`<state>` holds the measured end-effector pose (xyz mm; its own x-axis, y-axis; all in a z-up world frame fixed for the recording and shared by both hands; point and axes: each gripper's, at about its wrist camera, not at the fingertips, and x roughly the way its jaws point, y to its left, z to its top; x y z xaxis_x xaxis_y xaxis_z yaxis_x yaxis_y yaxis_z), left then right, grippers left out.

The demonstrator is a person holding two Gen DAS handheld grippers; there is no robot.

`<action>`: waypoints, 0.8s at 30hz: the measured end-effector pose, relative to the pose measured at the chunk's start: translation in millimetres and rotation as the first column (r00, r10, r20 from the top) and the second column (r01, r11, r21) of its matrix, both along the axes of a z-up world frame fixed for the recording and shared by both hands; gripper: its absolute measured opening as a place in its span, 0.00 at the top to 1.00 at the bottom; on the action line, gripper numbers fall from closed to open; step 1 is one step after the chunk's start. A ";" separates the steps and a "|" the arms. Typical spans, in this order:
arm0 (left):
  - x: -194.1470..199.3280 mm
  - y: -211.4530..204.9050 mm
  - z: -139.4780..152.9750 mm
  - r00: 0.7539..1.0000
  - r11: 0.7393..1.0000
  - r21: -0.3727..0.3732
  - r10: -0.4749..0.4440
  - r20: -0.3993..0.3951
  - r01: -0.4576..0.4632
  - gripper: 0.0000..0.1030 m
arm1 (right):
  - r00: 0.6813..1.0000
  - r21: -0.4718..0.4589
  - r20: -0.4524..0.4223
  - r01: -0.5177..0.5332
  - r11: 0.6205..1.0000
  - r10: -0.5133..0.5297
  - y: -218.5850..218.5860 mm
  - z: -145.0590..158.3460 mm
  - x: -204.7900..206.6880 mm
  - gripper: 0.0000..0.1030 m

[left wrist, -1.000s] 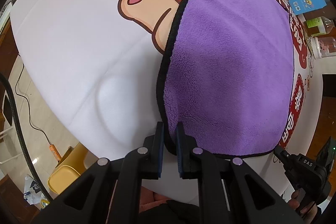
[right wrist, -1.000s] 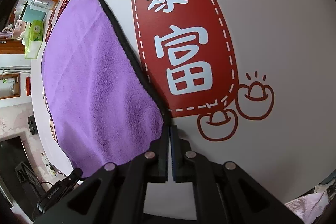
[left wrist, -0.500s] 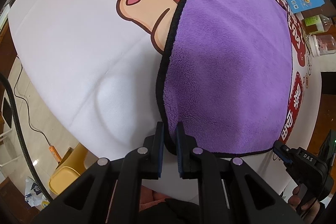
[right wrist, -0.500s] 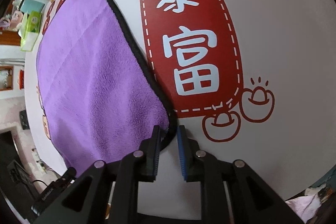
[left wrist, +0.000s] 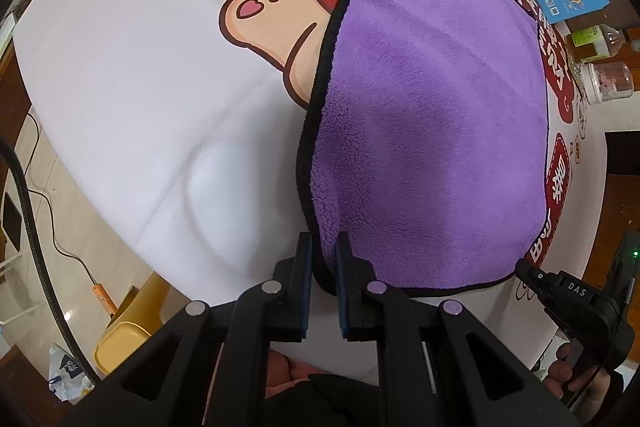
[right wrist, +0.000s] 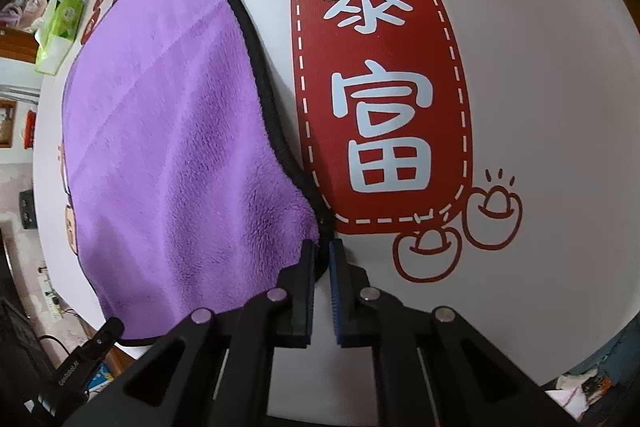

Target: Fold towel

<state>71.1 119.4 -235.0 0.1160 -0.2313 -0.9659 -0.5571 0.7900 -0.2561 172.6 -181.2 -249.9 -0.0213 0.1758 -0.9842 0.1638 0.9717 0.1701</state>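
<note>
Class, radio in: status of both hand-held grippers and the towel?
Left hand-held gripper shut on purple fleece towel, near-left corner. Right hand-held gripper shut on near-right corner. Towel flat on printed white tablecloth, unfolded. Path clear.

Both handheld claws are matte black plastic: the left claw [left wrist: 323, 247] and right claw [right wrist: 321, 253] each carry blue ribbed pads [right wrist: 335, 291] on flat fingers, with round silver rivets [left wrist: 271, 286] on angular linkage arms. White "DAS" lettering marks one black housing [left wrist: 576, 293].
</note>
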 end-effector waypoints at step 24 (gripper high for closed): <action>22.3 9.1 74.7 0.985 0.999 -0.011 -0.038 0.170 0.040 0.92 | 0.986 0.312 0.162 -0.008 0.950 -0.045 -1.8 47.4 10.0 1.00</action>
